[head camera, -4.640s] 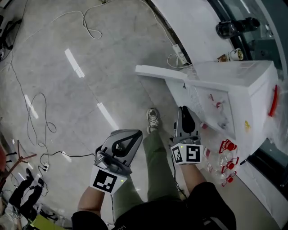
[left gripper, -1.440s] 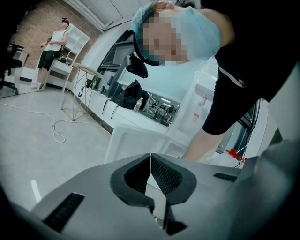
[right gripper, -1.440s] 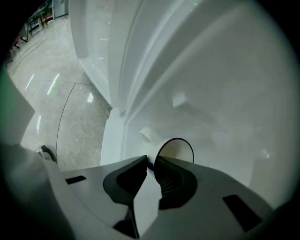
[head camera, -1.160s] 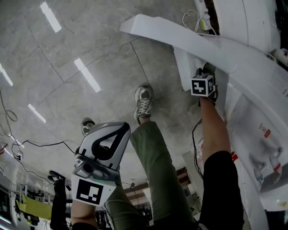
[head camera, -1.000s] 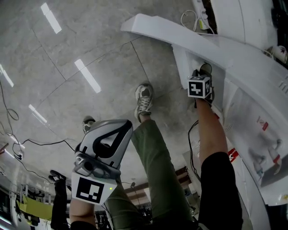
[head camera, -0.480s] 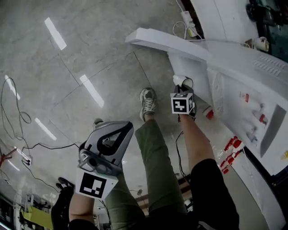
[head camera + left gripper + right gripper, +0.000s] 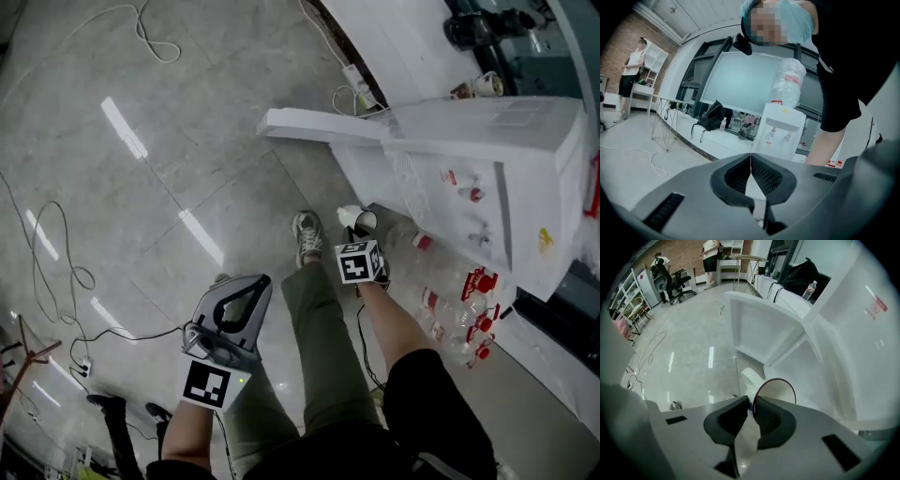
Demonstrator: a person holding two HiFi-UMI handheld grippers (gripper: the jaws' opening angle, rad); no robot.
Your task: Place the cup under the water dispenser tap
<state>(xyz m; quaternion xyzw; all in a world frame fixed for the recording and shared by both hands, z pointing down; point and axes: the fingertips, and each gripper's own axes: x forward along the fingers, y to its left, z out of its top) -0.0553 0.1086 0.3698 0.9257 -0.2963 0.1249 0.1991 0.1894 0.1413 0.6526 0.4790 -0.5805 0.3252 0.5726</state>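
A white paper cup (image 7: 356, 219) with a red rim (image 7: 771, 392) is pinched by its wall in my right gripper (image 7: 362, 236), which is shut on it (image 7: 753, 408). In the head view the cup hangs low over the floor, just outside the open lower cabinet of the white water dispenser (image 7: 525, 187). The dispenser's taps (image 7: 464, 186) sit higher up on its front. My left gripper (image 7: 242, 292) is held low at the left, its jaws shut on nothing (image 7: 750, 168). The left gripper view shows the dispenser (image 7: 780, 131) farther off with a bottle on top.
The cabinet door (image 7: 319, 127) swings out wide over the floor, left of the cup. Red-capped bottles (image 7: 469, 309) lie on the floor by the dispenser's base. A power strip (image 7: 354, 80) and cables (image 7: 56, 272) trail across the floor. My legs and a shoe (image 7: 307, 234) are below.
My right gripper has drawn back out of the lower cabinet toward me, now holding the white cup. The left gripper has stayed low and shut.
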